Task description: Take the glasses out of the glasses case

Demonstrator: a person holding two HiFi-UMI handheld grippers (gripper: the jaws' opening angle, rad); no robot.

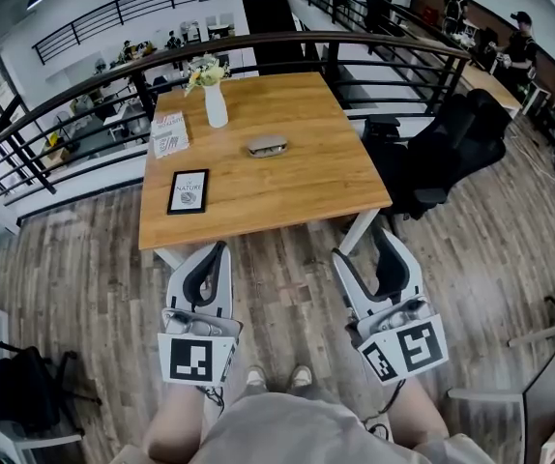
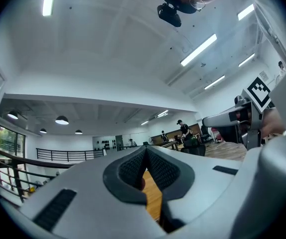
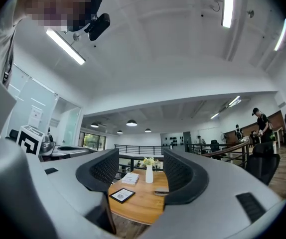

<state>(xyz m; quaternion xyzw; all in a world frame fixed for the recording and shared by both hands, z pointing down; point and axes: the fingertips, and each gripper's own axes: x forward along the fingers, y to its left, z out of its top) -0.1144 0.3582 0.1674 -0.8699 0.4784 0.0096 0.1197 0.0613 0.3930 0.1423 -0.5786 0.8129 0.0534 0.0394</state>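
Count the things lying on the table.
4: a vase at the far side, booklets just left of it, a framed card near the front left corner, and the case around the middle. Nothing appears hidden.

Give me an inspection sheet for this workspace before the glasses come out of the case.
Surface: wooden table on a wood floor.
Job's things: glasses case near the middle, apparently closed, untouched; glasses not seen.
Clutter: vase of flowers, booklets, framed card, all apart from the case.
Grippers: left hand-held gripper shut, empty; right hand-held gripper open, empty; both short of the table.
Cables: nothing seen on the table.
Surroundings: black office chair at the table's right; railing behind.
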